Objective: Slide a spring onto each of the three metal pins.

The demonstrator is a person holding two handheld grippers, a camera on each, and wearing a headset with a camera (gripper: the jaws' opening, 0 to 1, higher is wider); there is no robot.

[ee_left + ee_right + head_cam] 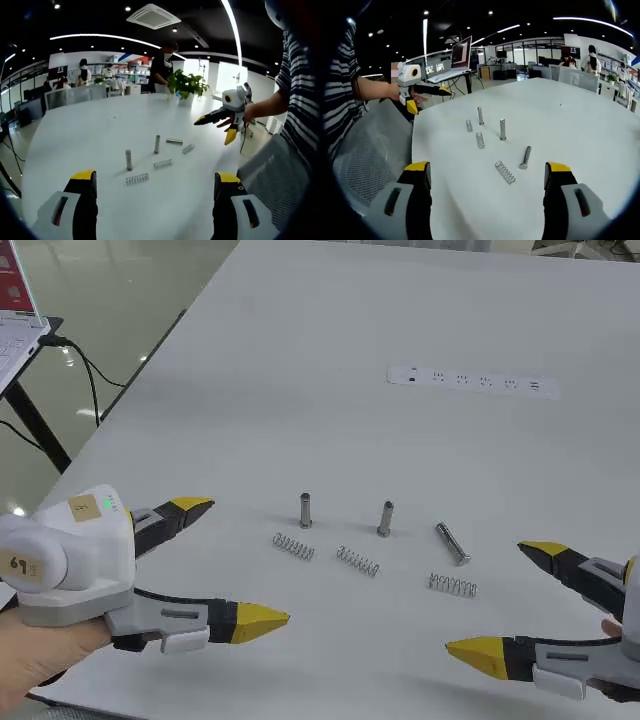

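Three metal pins are on the white table: the left pin (305,510) and middle pin (386,518) stand upright, the right pin (452,543) lies on its side. A loose spring lies in front of each: left spring (293,546), middle spring (357,561), right spring (452,586). My left gripper (240,562) hovers open at the lower left, empty. My right gripper (505,600) is open at the lower right, near the right spring. In the left gripper view the nearest pin (128,160) and spring (136,178) lie ahead; in the right gripper view the lying pin (525,157) and spring (504,171).
A white power strip (470,381) lies further back on the table (320,360). The table's left edge runs diagonally, with a laptop (15,325) on a stand and cables beyond it. People stand in the office background.
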